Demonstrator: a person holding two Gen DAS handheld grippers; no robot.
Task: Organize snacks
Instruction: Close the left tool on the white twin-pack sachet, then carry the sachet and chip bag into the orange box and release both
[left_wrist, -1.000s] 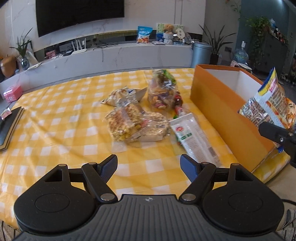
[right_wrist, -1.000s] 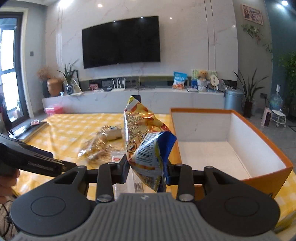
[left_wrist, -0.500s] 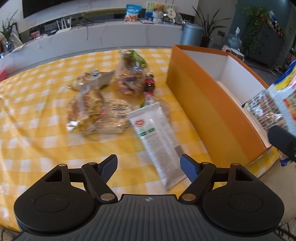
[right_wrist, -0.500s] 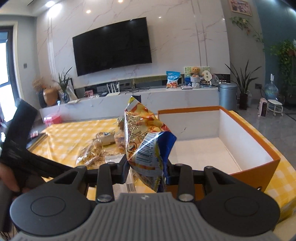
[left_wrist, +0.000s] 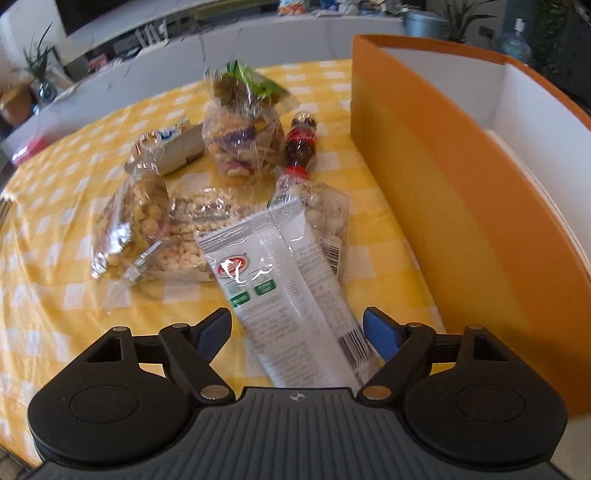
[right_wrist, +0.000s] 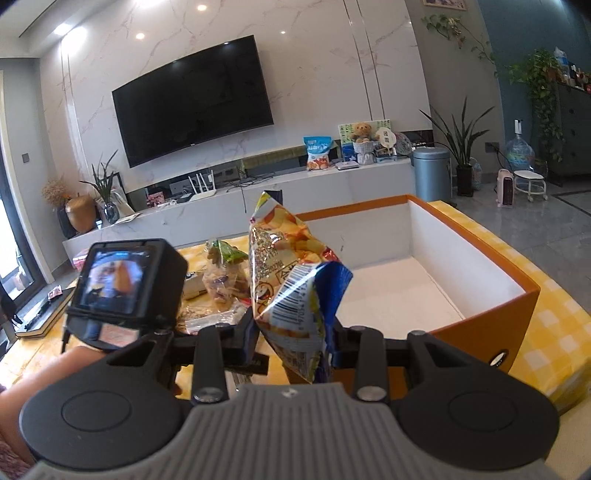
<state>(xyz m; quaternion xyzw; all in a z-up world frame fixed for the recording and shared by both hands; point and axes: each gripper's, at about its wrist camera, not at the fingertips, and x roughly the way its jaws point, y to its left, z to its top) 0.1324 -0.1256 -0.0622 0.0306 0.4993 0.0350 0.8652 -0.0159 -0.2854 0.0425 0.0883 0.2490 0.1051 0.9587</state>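
Observation:
My left gripper (left_wrist: 297, 328) is open, its jaws on either side of the near end of a long white snack packet (left_wrist: 284, 291) that lies on the yellow checked tablecloth (left_wrist: 48, 236). Behind the packet lie clear bags of snacks (left_wrist: 147, 221), a bag of mixed snacks (left_wrist: 243, 129) and a small cola bottle (left_wrist: 301, 142). My right gripper (right_wrist: 295, 332) is shut on a yellow and blue chip bag (right_wrist: 295, 288), held upright in front of the orange box (right_wrist: 480, 273). The box also shows in the left wrist view (left_wrist: 461, 192).
The orange box has a white, empty inside (right_wrist: 399, 291). The left gripper's camera unit (right_wrist: 125, 280) and the person's arm (right_wrist: 48, 384) sit left of the chip bag. A dark notebook (right_wrist: 40, 314) lies at the table's far left.
My left gripper has moved forward and down to the white packet, which now lies between its open jaws. My right gripper still holds the chip bag, shifted slightly toward the box.

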